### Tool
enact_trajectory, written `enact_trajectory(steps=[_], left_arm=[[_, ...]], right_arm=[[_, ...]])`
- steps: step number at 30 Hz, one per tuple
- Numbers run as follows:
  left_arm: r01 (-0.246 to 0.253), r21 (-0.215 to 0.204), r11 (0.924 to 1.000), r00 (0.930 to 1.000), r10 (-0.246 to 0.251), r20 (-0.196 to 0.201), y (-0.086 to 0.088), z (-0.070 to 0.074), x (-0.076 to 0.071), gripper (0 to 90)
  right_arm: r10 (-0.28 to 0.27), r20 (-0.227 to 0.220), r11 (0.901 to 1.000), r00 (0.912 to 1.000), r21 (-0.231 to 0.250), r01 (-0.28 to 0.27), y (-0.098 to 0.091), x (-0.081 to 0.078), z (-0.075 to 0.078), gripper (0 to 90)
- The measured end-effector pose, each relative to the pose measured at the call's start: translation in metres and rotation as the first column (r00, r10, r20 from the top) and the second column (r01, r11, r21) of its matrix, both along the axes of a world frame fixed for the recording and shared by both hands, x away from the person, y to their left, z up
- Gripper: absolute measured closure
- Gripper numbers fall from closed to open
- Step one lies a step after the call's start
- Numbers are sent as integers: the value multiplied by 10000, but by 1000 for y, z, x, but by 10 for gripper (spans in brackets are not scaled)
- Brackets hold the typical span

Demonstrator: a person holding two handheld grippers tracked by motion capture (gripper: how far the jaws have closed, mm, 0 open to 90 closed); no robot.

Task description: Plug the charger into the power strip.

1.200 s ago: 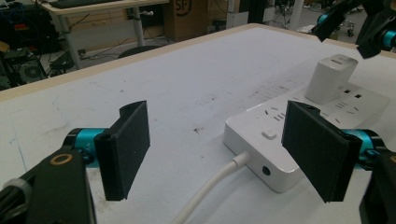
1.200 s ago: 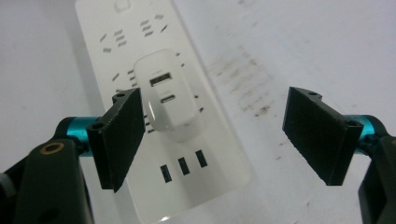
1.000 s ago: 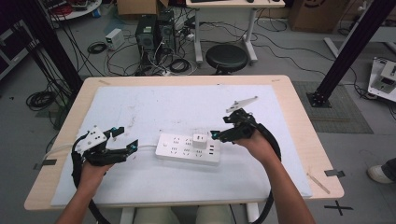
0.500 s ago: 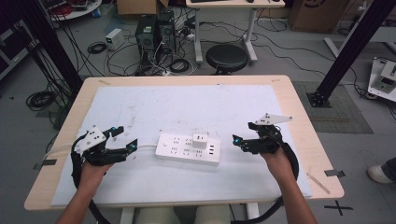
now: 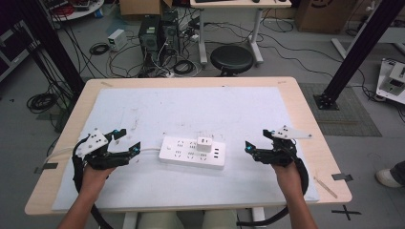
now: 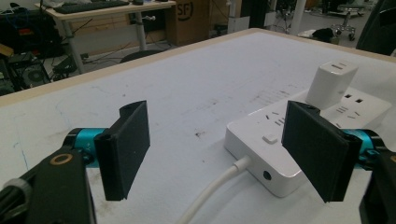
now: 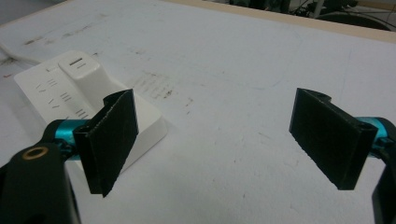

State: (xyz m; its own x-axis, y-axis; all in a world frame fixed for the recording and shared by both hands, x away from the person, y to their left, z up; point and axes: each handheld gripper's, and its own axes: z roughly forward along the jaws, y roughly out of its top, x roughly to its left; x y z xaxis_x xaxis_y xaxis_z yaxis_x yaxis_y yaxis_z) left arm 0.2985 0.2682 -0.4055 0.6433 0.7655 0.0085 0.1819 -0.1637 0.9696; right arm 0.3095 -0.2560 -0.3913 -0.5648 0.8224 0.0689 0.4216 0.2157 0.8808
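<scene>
Power strip (image 5: 192,152) work looks to us close to finished, or at least at a pause: the strip lies flat near the middle of the table (image 5: 305,114), on the pale mat (image 5: 200,109) that covers most of it, with the white charger (image 5: 204,143) seated upright in one of its sockets and nothing in either tool. Our left tool (image 5: 128,142) rests on the mat to the left of the strip, jaws spread wide and empty, its tips near the strip's cord end but apart from it; in the left gripper view the strip (image 6: 299,140) sits just past the jaws. Our right tool (image 5: 257,141) lies to the right of the strip, clearly apart from it, jaws likewise spread and holding nothing. If plugging the charger in was the aim, we judge it done; if it is to come out, that step is all still ahead. Counting from largest down: one table, one mat, one power strip with one white cord (image 6: 210,196), two tools, one charger.
</scene>
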Motion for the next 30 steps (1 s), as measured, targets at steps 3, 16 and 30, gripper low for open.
enact_trajectory(steps=[3, 16, 30], left_arm=[[-34, -93, 10000, 10000, 35, 39, 1, 1, -1, 236], [15, -102, 9999, 9999, -14, 139, -1, 3, -5, 235], [-34, -156, 9999, 9999, 36, 137, 0, 2, -6, 235]], right_arm=[[-105, -1, 9999, 9999, 72, 105, -2, -3, -3, 160], [-513, 102, 9986, 9986, 157, 512, -10, -16, -9, 159], [-568, 78, 9981, 9984, 226, 566, -11, -16, -13, 159]])
